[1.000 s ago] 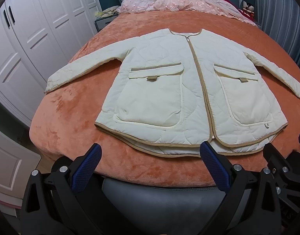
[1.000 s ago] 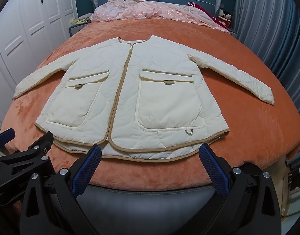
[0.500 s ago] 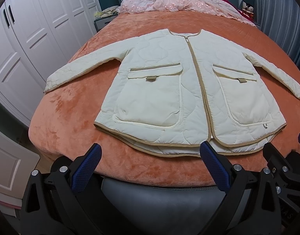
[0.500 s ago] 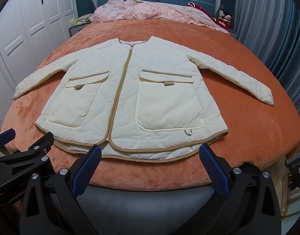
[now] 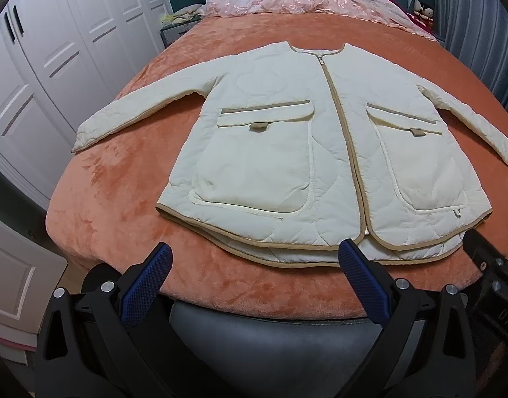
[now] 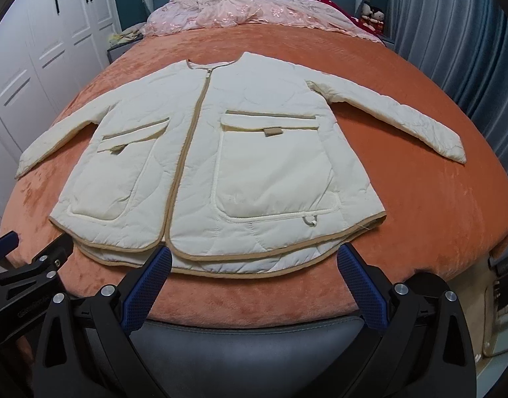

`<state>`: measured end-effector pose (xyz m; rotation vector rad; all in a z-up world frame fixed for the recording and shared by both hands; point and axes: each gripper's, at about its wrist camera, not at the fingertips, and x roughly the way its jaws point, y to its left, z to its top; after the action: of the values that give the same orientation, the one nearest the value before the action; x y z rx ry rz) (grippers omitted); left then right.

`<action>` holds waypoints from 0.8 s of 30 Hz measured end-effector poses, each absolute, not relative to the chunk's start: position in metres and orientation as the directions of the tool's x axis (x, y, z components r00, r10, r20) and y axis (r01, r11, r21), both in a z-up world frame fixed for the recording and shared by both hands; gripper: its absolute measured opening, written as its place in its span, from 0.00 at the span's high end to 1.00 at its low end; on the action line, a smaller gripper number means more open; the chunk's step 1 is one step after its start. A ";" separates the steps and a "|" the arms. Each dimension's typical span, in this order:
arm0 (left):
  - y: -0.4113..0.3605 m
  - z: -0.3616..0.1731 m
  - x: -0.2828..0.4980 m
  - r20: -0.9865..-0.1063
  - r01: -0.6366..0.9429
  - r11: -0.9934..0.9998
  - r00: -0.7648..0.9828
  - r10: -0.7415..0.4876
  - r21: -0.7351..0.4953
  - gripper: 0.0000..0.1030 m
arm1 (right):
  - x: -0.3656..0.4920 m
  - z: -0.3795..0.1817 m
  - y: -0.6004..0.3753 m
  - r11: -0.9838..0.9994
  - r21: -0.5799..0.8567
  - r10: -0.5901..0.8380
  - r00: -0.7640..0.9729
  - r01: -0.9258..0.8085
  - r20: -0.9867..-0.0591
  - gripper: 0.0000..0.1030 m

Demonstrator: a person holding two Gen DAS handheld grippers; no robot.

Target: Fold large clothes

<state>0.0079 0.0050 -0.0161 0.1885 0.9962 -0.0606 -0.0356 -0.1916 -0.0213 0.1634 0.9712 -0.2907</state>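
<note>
A cream quilted jacket (image 5: 287, 152) with tan trim lies flat, front up and zipped, on the orange bedspread (image 5: 121, 199), both sleeves spread out. It also shows in the right wrist view (image 6: 240, 165). My left gripper (image 5: 255, 258) is open and empty, just short of the jacket's hem at the foot of the bed. My right gripper (image 6: 254, 258) is open and empty, its fingertips near the hem's right half. The left gripper's body (image 6: 31, 265) shows at the left edge of the right wrist view.
White wardrobe doors (image 5: 54, 49) stand along the left of the bed. A pink quilt (image 5: 303, 0) is bunched at the blue headboard. Blue curtains (image 6: 469, 33) hang on the right. The grey bed frame edge (image 5: 270, 331) is just below both grippers.
Both grippers have moved slightly forward towards the jacket's hem; the jacket has not moved and both grippers stay open.
</note>
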 end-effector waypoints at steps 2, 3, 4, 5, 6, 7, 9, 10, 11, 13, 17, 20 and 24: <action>0.003 -0.017 0.012 -0.842 0.141 0.981 0.539 0.034 0.130 0.05 | -0.033 -0.020 -0.201 0.943 0.004 -0.182 0.529 0.332 -0.829 0.05; 0.002 -0.017 0.014 -0.843 0.146 0.981 0.538 0.029 0.127 0.05 | -0.032 -0.019 -0.204 0.942 0.003 -0.186 0.531 0.335 -0.827 0.05; 0.000 -0.016 0.015 -0.842 0.147 0.981 0.538 0.029 0.128 0.05 | -0.031 -0.018 -0.207 0.941 0.000 -0.190 0.532 0.337 -0.825 0.05; -0.002 -0.016 0.017 -0.841 0.149 0.980 0.540 0.028 0.129 0.05 | -0.031 -0.017 -0.209 0.941 -0.002 -0.194 0.535 0.339 -0.822 0.05; -0.004 -0.015 0.018 -0.840 0.152 0.980 0.541 0.025 0.127 0.05 | -0.030 -0.016 -0.211 0.941 -0.002 -0.195 0.537 0.339 -0.821 0.05; -0.005 -0.015 0.019 -0.840 0.154 0.980 0.542 0.023 0.126 0.05 | -0.029 -0.016 -0.213 0.941 0.000 -0.193 0.539 0.338 -0.820 0.05; -0.008 -0.015 0.021 -0.843 0.156 0.981 0.538 0.018 0.120 0.05 | -0.027 -0.018 -0.218 0.938 0.004 -0.196 0.540 0.346 -0.818 0.05; -0.008 -0.015 0.023 -0.846 0.155 0.982 0.533 0.011 0.111 0.05 | -0.026 -0.020 -0.222 0.934 0.009 -0.196 0.536 0.356 -0.821 0.05; -0.007 -0.015 0.024 -0.850 0.153 0.983 0.527 0.003 0.099 0.05 | -0.025 -0.021 -0.227 0.929 0.019 -0.194 0.532 0.369 -0.824 0.05; -0.006 -0.015 0.027 -0.857 0.148 0.986 0.516 -0.015 0.072 0.05 | -0.024 -0.024 -0.242 0.915 0.050 -0.184 0.525 0.400 -0.831 0.05; -0.008 -0.015 0.035 -0.853 0.143 0.988 0.522 -0.021 0.063 0.05 | -0.018 -0.026 -0.288 0.874 0.105 -0.189 0.530 0.475 -0.827 0.05; -0.013 -0.014 0.043 -0.842 0.141 0.987 0.539 -0.010 0.078 0.05 | -0.008 -0.029 -0.341 0.823 0.166 -0.192 0.541 0.543 -0.819 0.05; -0.026 -0.011 0.058 -0.830 0.149 0.983 0.558 0.003 0.104 0.05 | 0.008 -0.035 -0.419 0.746 0.206 -0.240 0.545 0.633 -0.804 0.05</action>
<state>0.0579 -0.0263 -0.0112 0.1690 0.9766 -0.0861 0.0076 -0.4191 -0.0348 0.5172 0.8468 -0.5454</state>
